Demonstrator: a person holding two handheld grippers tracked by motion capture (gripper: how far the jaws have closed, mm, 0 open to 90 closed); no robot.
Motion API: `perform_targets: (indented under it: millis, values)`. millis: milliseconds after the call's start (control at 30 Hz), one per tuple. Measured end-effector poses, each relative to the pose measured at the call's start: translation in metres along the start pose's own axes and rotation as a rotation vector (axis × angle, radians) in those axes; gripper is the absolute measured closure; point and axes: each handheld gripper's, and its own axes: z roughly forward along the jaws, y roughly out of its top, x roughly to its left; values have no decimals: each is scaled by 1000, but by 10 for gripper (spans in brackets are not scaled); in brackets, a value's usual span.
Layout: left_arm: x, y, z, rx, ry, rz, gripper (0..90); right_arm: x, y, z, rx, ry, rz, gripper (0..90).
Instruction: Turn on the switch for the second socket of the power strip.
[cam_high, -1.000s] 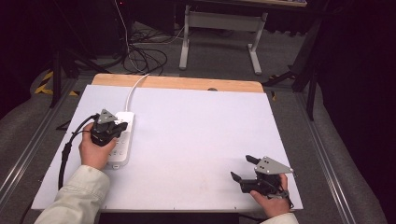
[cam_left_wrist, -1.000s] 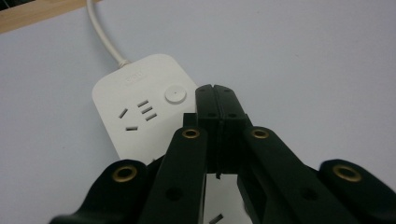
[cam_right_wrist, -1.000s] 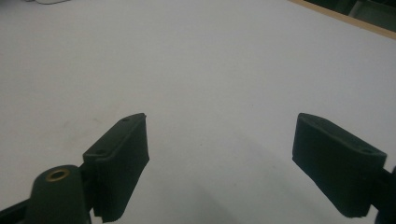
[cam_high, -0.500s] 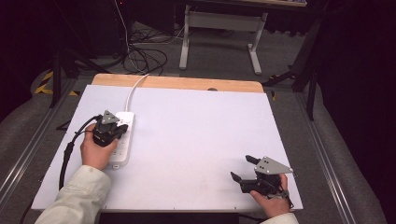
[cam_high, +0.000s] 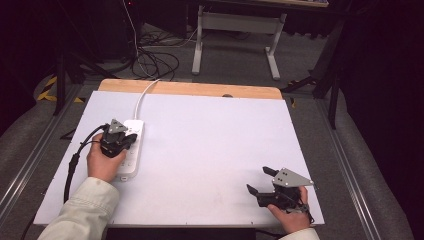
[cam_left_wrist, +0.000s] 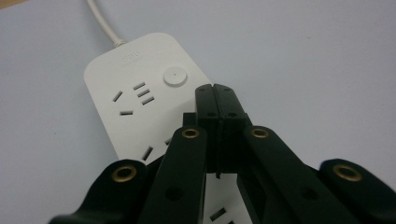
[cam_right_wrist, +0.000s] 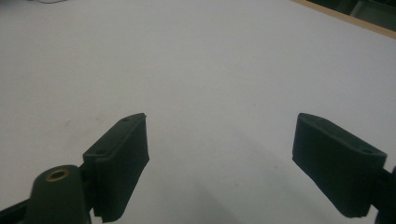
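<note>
While the left gripper (cam_high: 131, 140) hung over the white power strip (cam_high: 134, 131), its 2 jaws were pressed flat together with nothing between them, tips poised just short of the round button (cam_left_wrist: 175, 76) at the strip's cord end. The strip lay lengthwise near the left edge of the white desk (cam_high: 210, 145), its cord (cam_high: 145, 95) running off toward the far edge. The right gripper (cam_high: 261, 181) rested near the desk's near right corner, well apart from the strip, jaws spread wide and empty over bare surface. Judged step: a press on the button with the closed tips. Risks noted: the tips sat beside the button rather than squarely over it, so a push from here could land on the casing or a socket slot (cam_left_wrist: 141, 93) and skid. The strip lay loose, unbraced by the other gripper; an angled push might slide it toward the far edge or pivot it about the cord. Whether the tips touched the casing could not be told.
</note>
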Motion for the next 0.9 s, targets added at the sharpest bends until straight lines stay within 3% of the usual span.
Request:
perform_targets:
  millis: [167, 300, 500, 567, 900]
  values:
    - [-4, -1, 1, -4, 13, 11, 899, 0, 0, 0, 2, -1, 2, 188]
    - [-2, -3, 1, -15, 4, -10, 900, 0, 0, 0, 5, 0, 3, 188]
    - [-5, -3, 2, -13, 28, 14, 900, 0, 0, 1, 5, 0, 5, 189]
    - [-3, -4, 2, -14, 3, -25, 900, 0, 0, 1, 8, -1, 4, 189]
    - [0, -4, 3, -7, -18, -52, 900, 0, -1, 1, 11, -1, 3, 189]
